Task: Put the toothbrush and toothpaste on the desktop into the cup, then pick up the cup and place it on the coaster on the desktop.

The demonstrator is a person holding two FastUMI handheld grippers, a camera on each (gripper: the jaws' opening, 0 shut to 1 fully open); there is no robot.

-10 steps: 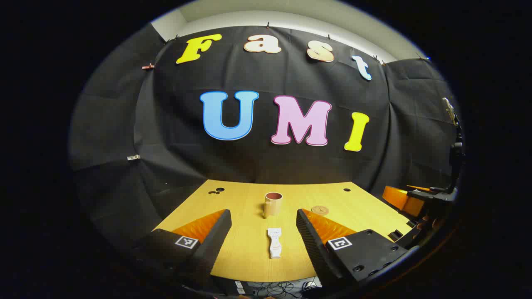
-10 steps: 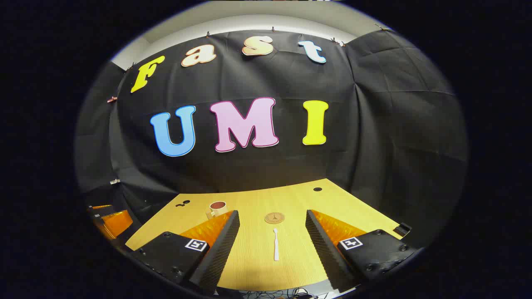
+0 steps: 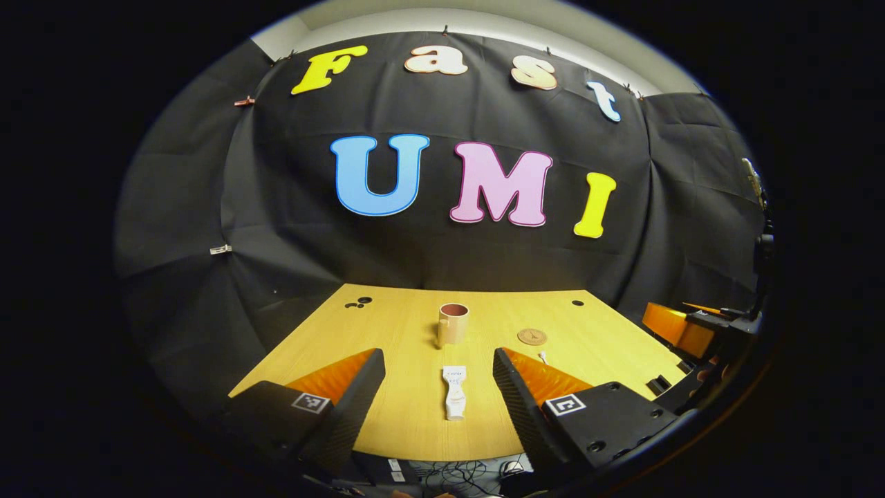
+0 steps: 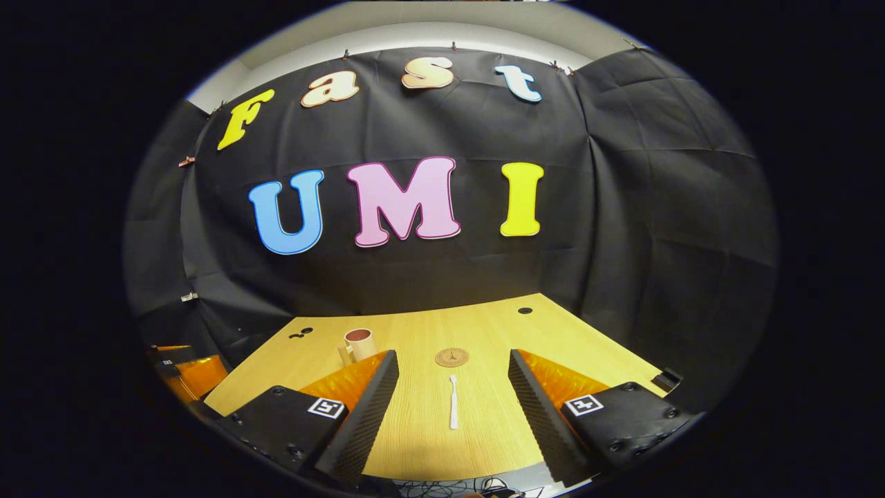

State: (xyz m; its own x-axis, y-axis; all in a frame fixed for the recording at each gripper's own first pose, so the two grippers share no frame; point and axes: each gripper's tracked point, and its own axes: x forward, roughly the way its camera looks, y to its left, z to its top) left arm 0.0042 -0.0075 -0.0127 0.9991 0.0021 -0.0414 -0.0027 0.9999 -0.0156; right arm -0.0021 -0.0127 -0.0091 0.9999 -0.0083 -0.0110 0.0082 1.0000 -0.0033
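Observation:
A white toothpaste tube (image 3: 454, 391) lies flat on the wooden desktop (image 3: 401, 429), straight ahead between the fingers of my open left gripper (image 3: 438, 365). Beyond it stands a tan cup (image 3: 453, 323) with a dark inside; the same cup (image 4: 358, 344) appears at the left in the right gripper view. A round brown coaster (image 3: 532, 336) sits to the cup's right. In the right gripper view a white toothbrush (image 4: 453, 411) lies lengthwise ahead of my open right gripper (image 4: 453, 365), with the coaster (image 4: 452, 357) just past it. Both grippers hover above the desk's near edge.
The other gripper (image 3: 681, 332) shows at the right rim of the left gripper view, and at the left rim (image 4: 187, 370) of the right gripper view. Small dark holes (image 3: 576, 303) mark the desk's far side. Cables (image 3: 456, 478) hang below the near edge.
Both views have tipped slightly, so the desk and its objects sit higher in frame. The toothbrush tip now shows in the left gripper view. Nothing on the desk has moved.

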